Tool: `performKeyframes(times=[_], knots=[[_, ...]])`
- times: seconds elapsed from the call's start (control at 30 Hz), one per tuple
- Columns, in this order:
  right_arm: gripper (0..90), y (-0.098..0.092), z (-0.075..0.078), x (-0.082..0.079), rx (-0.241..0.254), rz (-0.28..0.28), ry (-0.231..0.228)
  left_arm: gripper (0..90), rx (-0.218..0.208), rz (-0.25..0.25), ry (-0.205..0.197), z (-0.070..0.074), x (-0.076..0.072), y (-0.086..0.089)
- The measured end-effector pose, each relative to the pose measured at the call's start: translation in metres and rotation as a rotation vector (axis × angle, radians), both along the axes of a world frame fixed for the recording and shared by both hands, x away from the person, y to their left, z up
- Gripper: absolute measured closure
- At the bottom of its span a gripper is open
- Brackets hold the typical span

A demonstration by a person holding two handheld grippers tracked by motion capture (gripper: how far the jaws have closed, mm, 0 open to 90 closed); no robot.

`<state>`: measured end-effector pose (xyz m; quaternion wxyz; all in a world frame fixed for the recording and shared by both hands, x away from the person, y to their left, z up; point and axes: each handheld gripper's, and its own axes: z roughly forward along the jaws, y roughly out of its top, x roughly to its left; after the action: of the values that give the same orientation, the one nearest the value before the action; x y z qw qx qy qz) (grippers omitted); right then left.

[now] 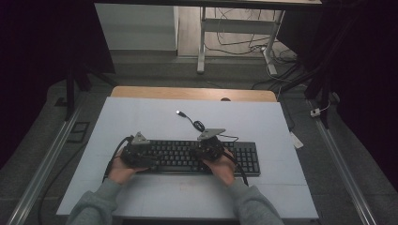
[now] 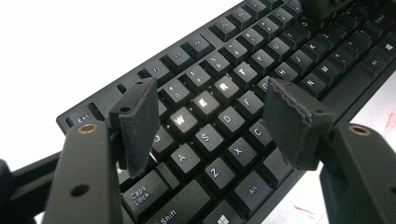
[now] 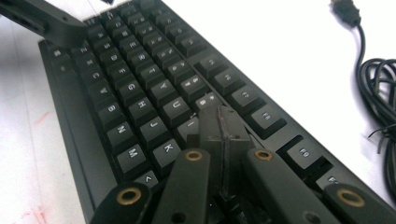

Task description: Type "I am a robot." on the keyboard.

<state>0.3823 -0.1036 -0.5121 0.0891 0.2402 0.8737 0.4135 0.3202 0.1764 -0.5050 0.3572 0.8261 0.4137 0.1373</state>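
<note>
A black keyboard (image 1: 246,159) lies across the near half of the white table, with its unplugged USB cable (image 1: 198,125) coiled behind it. My left gripper (image 1: 151,157) hovers over the keyboard's left end. In the left gripper view its jaws (image 2: 215,121) stand open over the keyboard (image 2: 224,60), framing the W, A, S and D keys, with nothing between the pads. My right gripper (image 1: 207,151) is over the middle of the keyboard. Its jaws (image 3: 219,122) are shut together, tips right at the keyboard (image 3: 135,93) beside the I key. Whether they press a key I cannot tell.
The USB plug (image 3: 345,11) and cable coil (image 3: 380,88) lie on the table beyond the keyboard. The white table (image 1: 141,117) has a wooden far edge (image 1: 192,93). Desk legs and loose cables are on the floor behind. Faint red marks (image 3: 39,119) show on the table.
</note>
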Motion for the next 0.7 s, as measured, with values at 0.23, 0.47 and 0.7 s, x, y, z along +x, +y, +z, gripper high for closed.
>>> performKeyframes(times=[0.23, 0.47, 0.7], knots=[[89.9, -0.007, 0.005, -0.002, 0.025, -0.012, 0.003, 35.8, -0.002, 0.003, -0.002, 0.001, -0.001, 0.0], [90.0, -0.022, 0.01, -0.01, 0.044, -0.025, -0.001, 35.7, -0.002, 0.003, -0.001, 0.0, 0.0, 0.001], [89.7, -0.048, 0.011, -0.018, 0.052, -0.058, -0.003, 35.6, -0.003, 0.004, -0.002, 0.001, -0.001, 0.001]])
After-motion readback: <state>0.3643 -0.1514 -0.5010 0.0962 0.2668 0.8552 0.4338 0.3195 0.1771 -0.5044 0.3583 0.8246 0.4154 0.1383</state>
